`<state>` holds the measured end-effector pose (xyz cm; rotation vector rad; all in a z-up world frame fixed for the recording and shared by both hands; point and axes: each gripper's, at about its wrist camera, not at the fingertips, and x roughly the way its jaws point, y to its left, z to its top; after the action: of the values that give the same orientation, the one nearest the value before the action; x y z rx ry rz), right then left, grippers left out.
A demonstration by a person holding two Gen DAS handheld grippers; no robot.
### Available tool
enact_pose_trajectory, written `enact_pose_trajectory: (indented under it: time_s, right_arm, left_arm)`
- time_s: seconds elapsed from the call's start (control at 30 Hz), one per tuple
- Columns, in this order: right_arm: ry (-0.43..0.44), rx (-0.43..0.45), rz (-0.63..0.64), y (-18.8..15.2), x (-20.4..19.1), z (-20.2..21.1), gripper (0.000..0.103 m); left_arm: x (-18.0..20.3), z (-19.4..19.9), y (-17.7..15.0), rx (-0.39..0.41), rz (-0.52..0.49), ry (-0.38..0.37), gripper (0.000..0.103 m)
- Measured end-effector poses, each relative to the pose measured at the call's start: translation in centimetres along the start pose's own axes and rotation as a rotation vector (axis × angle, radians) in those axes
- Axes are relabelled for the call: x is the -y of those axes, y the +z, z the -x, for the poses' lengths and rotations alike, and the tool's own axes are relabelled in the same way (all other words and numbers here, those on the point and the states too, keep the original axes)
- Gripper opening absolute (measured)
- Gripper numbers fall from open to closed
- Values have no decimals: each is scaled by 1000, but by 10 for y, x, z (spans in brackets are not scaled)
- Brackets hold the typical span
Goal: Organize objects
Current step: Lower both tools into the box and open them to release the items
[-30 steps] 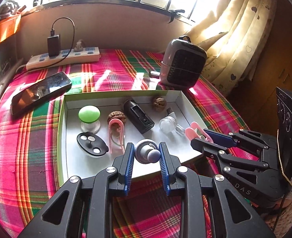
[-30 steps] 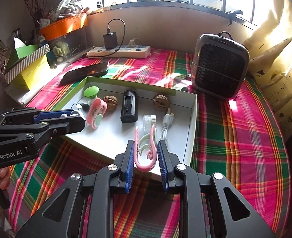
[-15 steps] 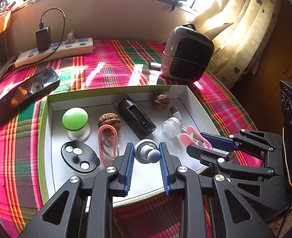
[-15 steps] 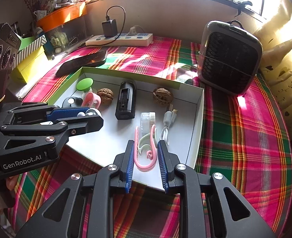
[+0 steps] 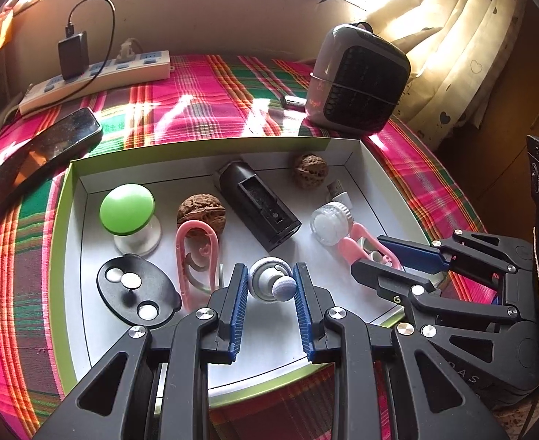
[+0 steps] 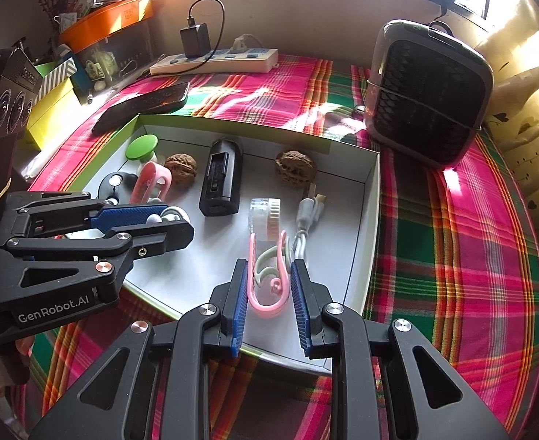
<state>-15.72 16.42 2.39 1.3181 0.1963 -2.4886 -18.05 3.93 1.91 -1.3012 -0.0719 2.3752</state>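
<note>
Left gripper clamped on small silver round gadget with grey ball end, blue pads pressing both sides, held over near part of shallow white cardboard tray with green rim.

Right gripper clamped on pink plastic loop clip, its closed bend toward camera, over tray's 5 o'clock corner; clear round jar with ribbed white cap lying just beyond at 12 o'clock.

In tray, left wrist view: green-capped mushroom-shaped knob at 10 o'clock, black oval plate with silver discs at 8, second pink loop clip touching brown walnut, black rectangular case centre, second walnut at 1.

Tray on pink-green plaid cloth.
</note>
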Motion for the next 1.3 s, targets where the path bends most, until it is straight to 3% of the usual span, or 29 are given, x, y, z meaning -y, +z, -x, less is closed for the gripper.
enact_pose_trajectory:
  time_s: [1.3]
  right_arm:
    - [-24,1,1,0,-3,0,24]
  left_arm:
    - [0,-3,1,-10,-8,9,28]
